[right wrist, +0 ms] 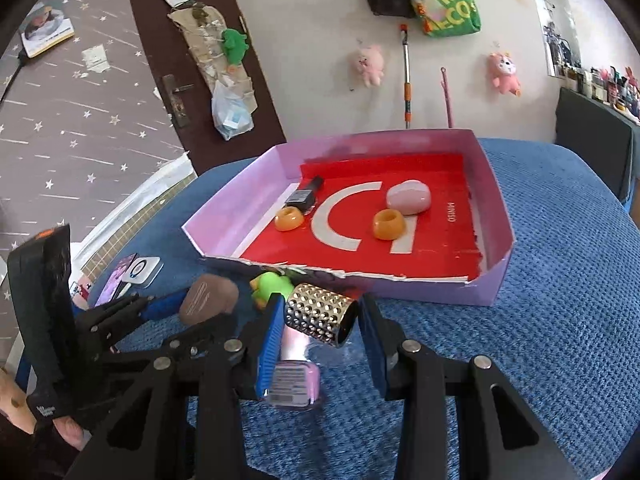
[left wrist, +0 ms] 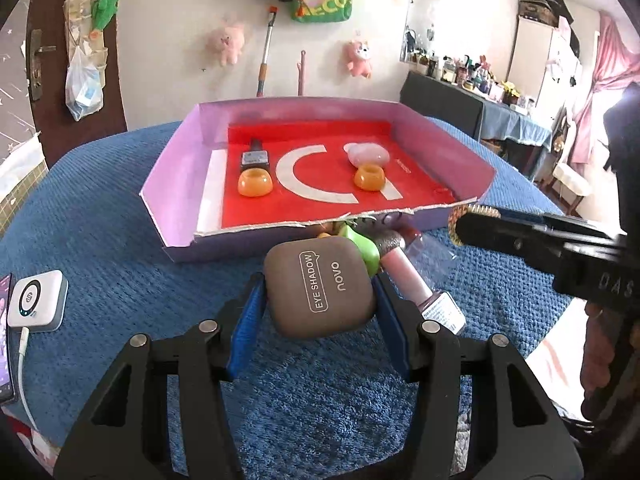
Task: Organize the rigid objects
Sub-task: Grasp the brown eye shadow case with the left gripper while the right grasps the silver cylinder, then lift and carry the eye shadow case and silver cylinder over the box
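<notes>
My left gripper (left wrist: 318, 286) is shut on a brown eye shadow case (left wrist: 320, 292), held just above the blue cloth; the right wrist view shows the same case (right wrist: 208, 294) in that gripper (right wrist: 188, 304). My right gripper (right wrist: 322, 308) is shut on a studded metal cylinder (right wrist: 320, 314), whose end shows at the gripper's tip (left wrist: 476, 212). Below it a pink bottle (right wrist: 294, 376) with a glittery cap (left wrist: 394, 244) lies on the cloth beside a green toy (left wrist: 362, 246). The pink box (left wrist: 176, 176) holds two orange rings (left wrist: 255, 184), a black bottle (left wrist: 254, 158) and a pink case (left wrist: 366, 154).
A white charger (left wrist: 38, 306) and a phone (left wrist: 4, 340) lie at the cloth's left edge. The box's torn front wall (right wrist: 496, 280) stands just beyond both grippers. A hand (left wrist: 600, 360) holds the right gripper. A wall hung with plush toys stands behind the box.
</notes>
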Motion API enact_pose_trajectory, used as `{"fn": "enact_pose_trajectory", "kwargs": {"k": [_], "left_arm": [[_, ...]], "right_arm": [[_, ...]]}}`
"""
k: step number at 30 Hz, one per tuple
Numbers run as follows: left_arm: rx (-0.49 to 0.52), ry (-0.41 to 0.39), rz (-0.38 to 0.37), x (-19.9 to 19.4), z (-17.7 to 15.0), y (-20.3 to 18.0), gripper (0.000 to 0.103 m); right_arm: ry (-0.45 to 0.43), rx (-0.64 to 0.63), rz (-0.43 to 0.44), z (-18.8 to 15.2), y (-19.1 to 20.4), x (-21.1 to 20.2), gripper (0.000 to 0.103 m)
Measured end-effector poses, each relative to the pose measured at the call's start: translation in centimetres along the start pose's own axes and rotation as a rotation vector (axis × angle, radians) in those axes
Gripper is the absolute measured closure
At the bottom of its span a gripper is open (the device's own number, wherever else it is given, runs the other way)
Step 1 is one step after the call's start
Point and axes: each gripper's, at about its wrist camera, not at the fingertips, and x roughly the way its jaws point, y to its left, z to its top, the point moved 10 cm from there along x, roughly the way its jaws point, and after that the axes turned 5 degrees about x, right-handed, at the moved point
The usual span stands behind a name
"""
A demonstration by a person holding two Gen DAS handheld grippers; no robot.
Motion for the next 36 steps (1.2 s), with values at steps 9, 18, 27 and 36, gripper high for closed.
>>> {"fn": "enact_pose_trajectory", "kwargs": {"k": [9, 18, 27, 36], "left_arm": [[-0.002, -0.008, 0.002, -0.1, 0.1, 0.2, 0.051], [-0.003, -0.015, 0.003, -0.2, 0.5, 0.2, 0.051], [0.0, -0.033, 0.009, -0.2, 2.1, 0.8, 0.051], [0.002, -0.038, 0.01, 0.1, 2.9, 1.1, 0.051]], "right_arm": [[0.007, 0.003, 0.009, -0.3, 0.2, 0.1, 0.063], [0.009, 0.006, 0.013, -0.3, 0.2, 0.2, 0.063], [0.005, 0.01, 0.017, 0.0, 0.1, 0.3, 0.063], [0.0, 0.017, 0.024, 0.9, -0.3, 0.4, 0.063]]}}
